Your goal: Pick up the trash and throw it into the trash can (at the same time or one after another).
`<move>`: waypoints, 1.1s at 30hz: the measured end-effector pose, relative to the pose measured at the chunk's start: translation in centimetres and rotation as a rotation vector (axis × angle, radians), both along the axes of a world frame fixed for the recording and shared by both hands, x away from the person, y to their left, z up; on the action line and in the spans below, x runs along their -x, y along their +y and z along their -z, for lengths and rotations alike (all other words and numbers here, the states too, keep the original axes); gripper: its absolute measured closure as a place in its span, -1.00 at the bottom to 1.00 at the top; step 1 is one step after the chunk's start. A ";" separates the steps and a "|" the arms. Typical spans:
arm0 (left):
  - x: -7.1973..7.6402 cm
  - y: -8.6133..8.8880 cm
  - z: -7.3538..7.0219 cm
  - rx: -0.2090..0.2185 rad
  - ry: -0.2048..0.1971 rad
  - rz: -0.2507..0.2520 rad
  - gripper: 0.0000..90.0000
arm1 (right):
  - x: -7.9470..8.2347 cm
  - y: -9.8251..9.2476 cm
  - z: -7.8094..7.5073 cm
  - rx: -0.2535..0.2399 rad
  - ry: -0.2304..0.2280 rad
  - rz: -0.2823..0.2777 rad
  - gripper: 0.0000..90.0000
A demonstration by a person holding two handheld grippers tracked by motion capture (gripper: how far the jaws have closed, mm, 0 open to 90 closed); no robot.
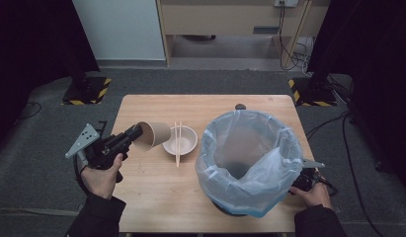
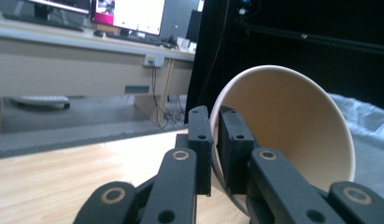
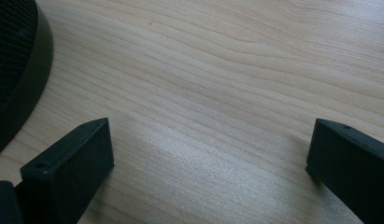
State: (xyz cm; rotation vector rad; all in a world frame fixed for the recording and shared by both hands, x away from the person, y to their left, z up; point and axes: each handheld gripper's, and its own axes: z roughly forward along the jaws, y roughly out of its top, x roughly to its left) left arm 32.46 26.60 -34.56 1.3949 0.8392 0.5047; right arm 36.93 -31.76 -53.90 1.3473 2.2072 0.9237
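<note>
While the left tool pinches the rim of the paper cup, the cup hangs tipped on its side above the bench, mouth toward the tool, base pointing at the white bowl. In the left gripper view the two jaws stand nearly together with the cup wall clamped between them, one jaw inside the mouth, one outside: a thin-wall rim grip. Step in hand looks like the carry: cup lifted clear of the bench, not yet at the lined bin. Chopsticks lie across the bowl, just beside the cup's base, so the path to the bin passes over them. Next move, as I read it: swing the cup across the bowl, high enough to clear the chopsticks and the bag's rim, get it over the bin opening, then release. Risk is the cup pivoting in that narrow pinch. Right tool rests low over the bench at the bin's near right, jaws spread wide with nothing between them, bin base at the edge of its view; right hand idle, maybe steadying the bin.
</note>
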 end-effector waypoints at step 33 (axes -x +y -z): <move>2.3 -3.7 -5.6 0.098 -0.203 0.126 0.86 | 0.0 0.0 0.0 0.000 0.003 -0.002 -0.98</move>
